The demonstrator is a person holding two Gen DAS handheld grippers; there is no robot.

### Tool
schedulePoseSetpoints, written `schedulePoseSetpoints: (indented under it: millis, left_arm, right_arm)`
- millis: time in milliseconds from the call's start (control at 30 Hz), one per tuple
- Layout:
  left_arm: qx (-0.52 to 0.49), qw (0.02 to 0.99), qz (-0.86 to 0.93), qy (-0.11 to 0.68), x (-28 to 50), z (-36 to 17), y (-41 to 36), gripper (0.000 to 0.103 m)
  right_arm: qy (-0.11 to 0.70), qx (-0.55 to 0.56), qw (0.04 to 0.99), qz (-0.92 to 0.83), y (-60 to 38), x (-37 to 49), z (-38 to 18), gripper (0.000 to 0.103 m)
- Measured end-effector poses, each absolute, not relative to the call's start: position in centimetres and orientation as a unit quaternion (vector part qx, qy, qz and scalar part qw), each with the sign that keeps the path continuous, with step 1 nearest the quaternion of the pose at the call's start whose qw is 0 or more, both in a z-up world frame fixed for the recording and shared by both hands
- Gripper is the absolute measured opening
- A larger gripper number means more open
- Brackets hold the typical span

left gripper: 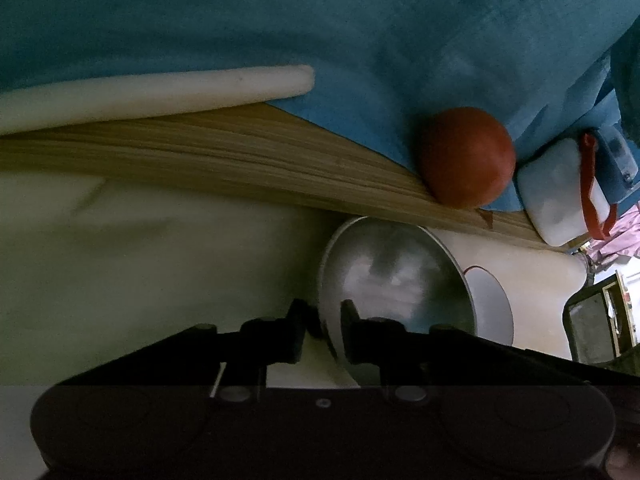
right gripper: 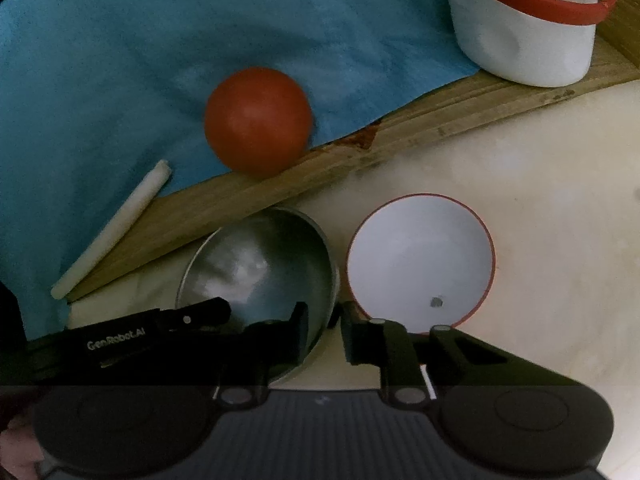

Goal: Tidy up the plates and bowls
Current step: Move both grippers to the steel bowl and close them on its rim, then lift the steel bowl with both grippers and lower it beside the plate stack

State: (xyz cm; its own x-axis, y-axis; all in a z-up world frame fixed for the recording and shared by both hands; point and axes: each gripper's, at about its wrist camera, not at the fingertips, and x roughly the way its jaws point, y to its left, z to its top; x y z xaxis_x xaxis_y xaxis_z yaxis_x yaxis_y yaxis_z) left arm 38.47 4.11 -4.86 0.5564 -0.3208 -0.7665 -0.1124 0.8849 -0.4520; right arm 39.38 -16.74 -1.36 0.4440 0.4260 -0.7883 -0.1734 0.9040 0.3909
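Observation:
A steel bowl sits on the cream counter against a wooden board. My left gripper is shut on its left rim, one finger inside and one outside. My right gripper is shut on the opposite rim of the same bowl, its outer finger in the narrow gap beside a white bowl with a red rim. In the right wrist view, a finger of the left gripper reaches over the steel bowl's far side. The white bowl is empty and upright.
A red ball-like object rests on a blue cloth at the wooden board's edge. A white rod lies on the cloth. A white container with a red band stands on the board. A dark box sits at the right.

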Motion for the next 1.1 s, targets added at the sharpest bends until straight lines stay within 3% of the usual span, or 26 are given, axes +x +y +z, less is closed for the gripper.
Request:
schedulePoseSetpoints:
  millis: [667, 1100]
  left_arm:
    - [-0.229, 0.867, -0.078, 0.435, 34.1, -1.0, 3.9, 0.014]
    - [-0.197, 0.857, -0.163, 0.448, 32.6, 2.1, -6.8, 0.016]
  right_arm:
    - [0.471, 0.107, 0.854, 0.193, -17.4, 36.4, 1.4, 0.014]
    - [0.460, 0.116, 0.866, 0.162, -28.8, 32.2, 4.9, 0.015]
